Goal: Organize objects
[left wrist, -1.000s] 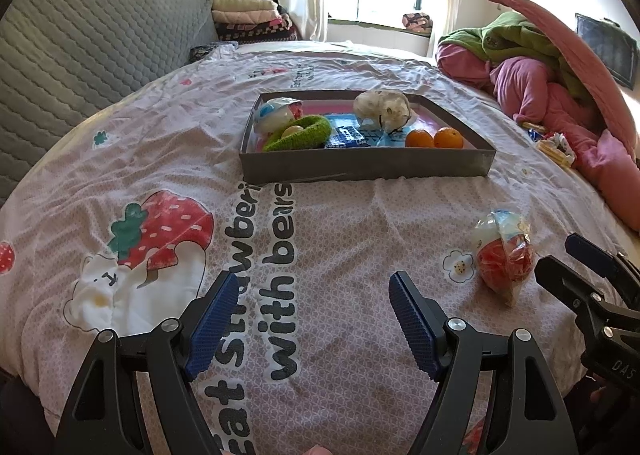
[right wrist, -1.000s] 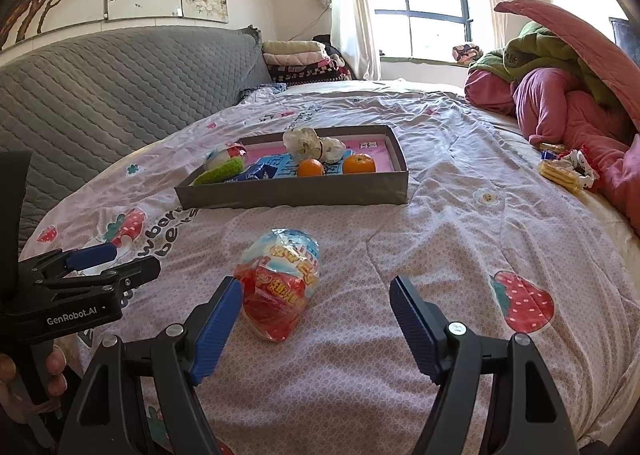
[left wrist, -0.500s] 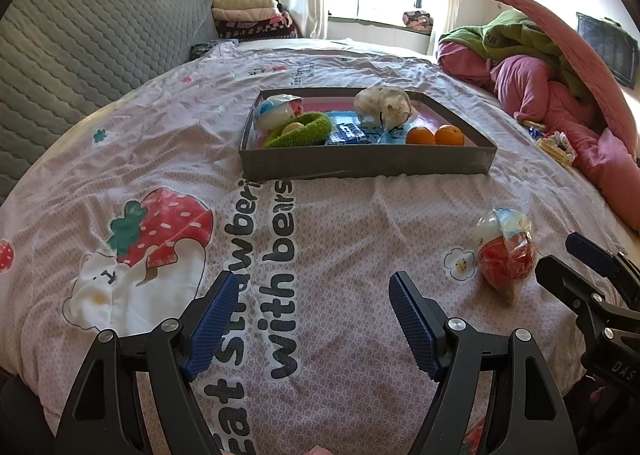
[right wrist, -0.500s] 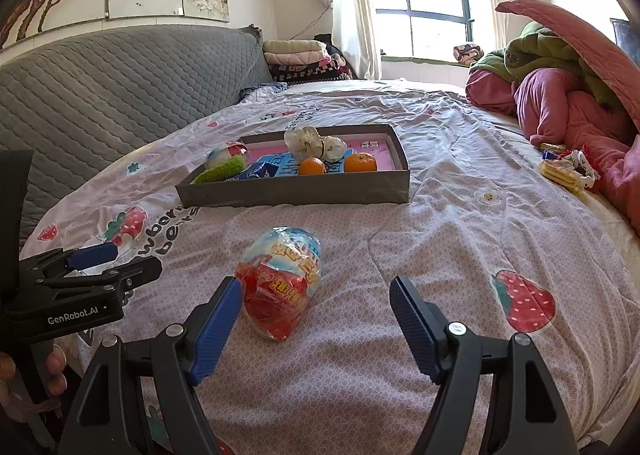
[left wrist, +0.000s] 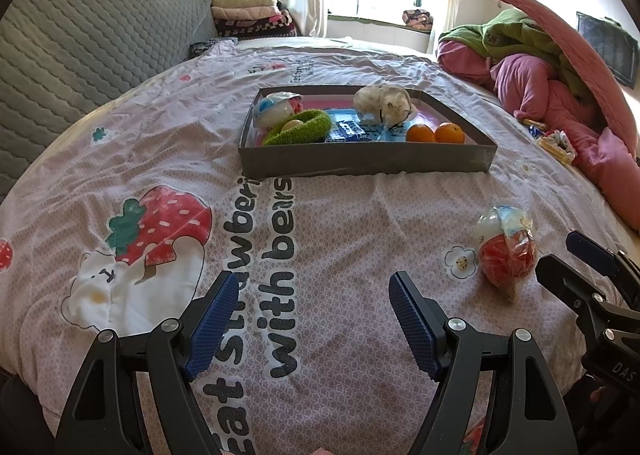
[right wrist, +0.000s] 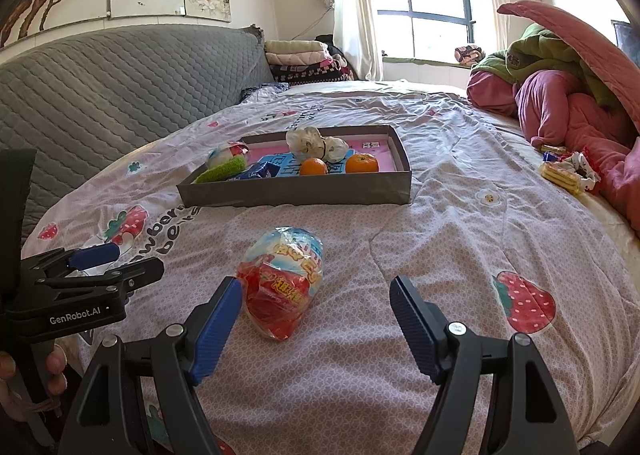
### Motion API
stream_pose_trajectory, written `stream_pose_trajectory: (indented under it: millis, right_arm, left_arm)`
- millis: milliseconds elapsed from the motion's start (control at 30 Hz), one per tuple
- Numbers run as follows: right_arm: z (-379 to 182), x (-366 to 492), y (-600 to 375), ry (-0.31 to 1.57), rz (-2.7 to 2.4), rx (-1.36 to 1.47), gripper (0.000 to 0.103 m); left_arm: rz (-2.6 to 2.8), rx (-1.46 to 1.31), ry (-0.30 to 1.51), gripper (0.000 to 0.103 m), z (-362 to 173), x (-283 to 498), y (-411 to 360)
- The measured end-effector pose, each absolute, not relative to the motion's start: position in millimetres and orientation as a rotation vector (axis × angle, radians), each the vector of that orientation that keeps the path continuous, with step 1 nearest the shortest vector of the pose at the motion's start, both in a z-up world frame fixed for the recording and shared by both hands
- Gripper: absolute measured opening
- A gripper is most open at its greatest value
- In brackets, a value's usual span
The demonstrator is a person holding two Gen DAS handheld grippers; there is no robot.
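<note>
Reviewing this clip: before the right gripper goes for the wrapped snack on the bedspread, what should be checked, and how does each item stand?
1. Right gripper open wide enough for the snack: ok.
2. Wrapped snack centred between the fingers: not ok, it lies close to the left finger, far from the other.
3. Snack free of neighbours on the bedspread: ok.
4. Left gripper open, empty, away from the snack: ok.
5. Free floor in the gray tray for the snack: ok, bare pink area right of the oranges.
6. How firm the wrapper is under a squeeze: cannot tell.
</note>
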State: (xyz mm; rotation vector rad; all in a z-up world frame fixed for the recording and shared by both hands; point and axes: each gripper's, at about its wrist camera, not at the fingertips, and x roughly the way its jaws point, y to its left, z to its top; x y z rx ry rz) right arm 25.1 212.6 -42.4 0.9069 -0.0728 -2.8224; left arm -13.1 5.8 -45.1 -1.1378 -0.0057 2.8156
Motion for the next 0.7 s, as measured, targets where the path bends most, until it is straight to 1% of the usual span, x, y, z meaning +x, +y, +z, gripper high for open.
stream_pose_trajectory:
  millis: [700]
  right_arm:
    - [-43.3,25.8,206.2,-0.037,-2.811,0.917,0.076]
  left_arm:
    - [2.808,-1.147,-0.018,0.079,-48.6,-13.2,4.8]
